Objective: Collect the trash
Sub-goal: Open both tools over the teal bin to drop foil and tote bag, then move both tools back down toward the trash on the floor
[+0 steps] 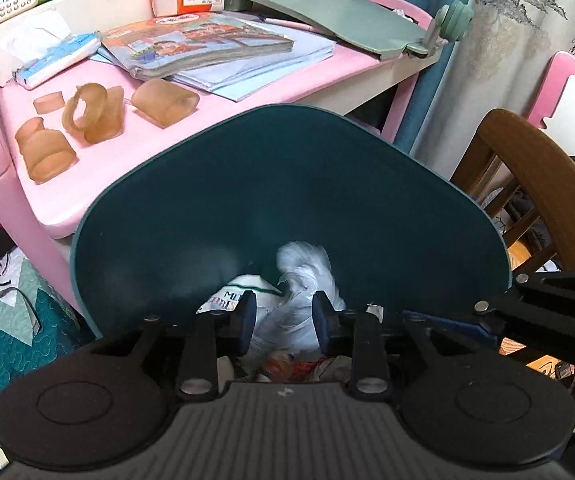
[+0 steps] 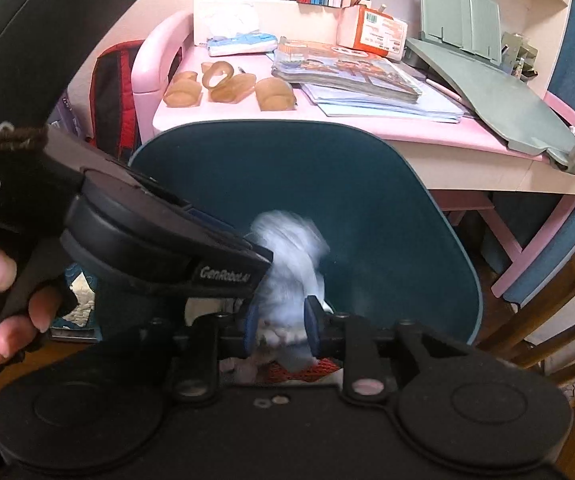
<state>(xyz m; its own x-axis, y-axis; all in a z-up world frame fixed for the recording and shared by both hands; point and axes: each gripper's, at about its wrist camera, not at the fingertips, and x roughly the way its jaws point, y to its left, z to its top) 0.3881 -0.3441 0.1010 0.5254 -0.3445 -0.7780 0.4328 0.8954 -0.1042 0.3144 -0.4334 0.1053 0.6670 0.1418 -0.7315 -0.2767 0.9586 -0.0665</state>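
Left hand-held gripper (image 1: pixel 283 322): part open, pads either side of the white tissue wad (image 1: pixel 307 280), no clear pinch.
Right hand-held gripper (image 2: pixel 281 330): part open around same blurred wad.
Wad: just ahead, above teal bin (image 1: pixel 167 208).
Risk: may snag on a pad, or fall past the rim.

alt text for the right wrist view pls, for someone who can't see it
A blurred white wad of tissue sits between the open fingers of the right claw, over a dark teal bin with its lid raised. The left claw, held in a person's hand, reaches in from the left. Behind stands a pink desk with books.
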